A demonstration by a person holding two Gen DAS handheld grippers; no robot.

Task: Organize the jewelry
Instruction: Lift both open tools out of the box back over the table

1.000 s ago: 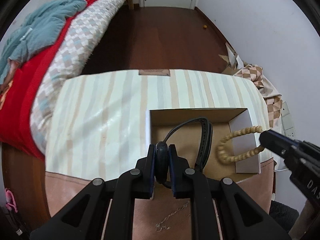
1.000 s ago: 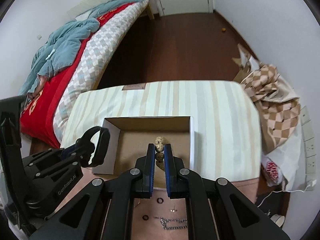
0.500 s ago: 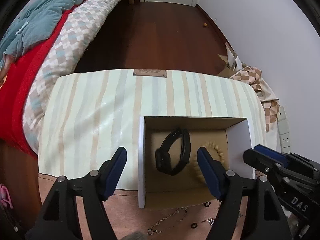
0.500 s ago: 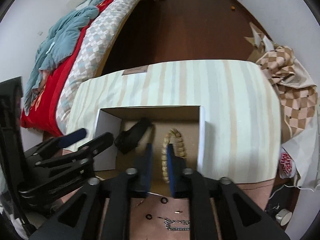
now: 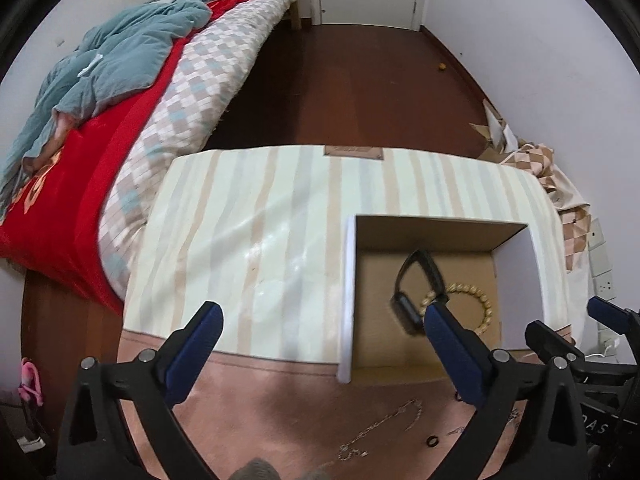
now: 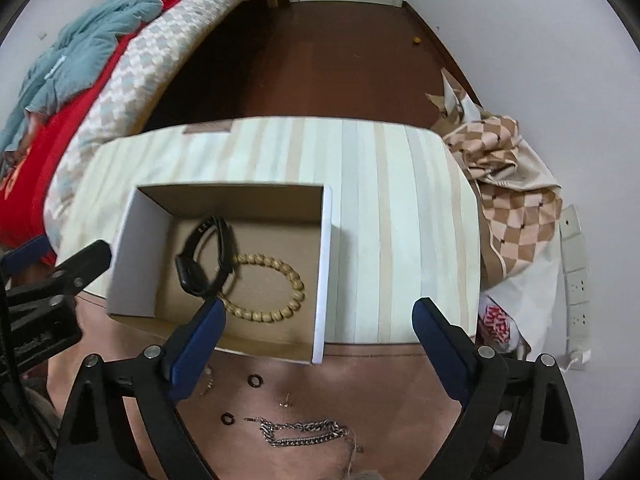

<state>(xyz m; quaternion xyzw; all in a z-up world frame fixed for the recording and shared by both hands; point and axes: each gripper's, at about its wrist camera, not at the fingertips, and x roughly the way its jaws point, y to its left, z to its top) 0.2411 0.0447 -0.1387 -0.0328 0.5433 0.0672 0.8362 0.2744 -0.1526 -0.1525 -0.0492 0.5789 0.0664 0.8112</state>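
Bedroom table is carrying a cardboard box [image 6: 326,264] near its front edge, holding the black watch [image 6: 200,256] and bead bracelet [image 6: 276,284]. Your left gripper [image 5: 320,344] and right gripper [image 6: 316,332] are hovering spread, empty. Reaching for the chain necklace [image 6: 304,432] and 2 rings [image 6: 255,380], you are risking snagging links or flicking rings off.

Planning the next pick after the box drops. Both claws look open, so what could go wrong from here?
1. The chain bracelet, two dark rings and a small earring lie flat on the pink surface; thin pieces may slip from the right claw.
2. The watch overlaps the bead bracelet in the box; further drops could tangle.
3. The left claw hovers close; the two may collide.
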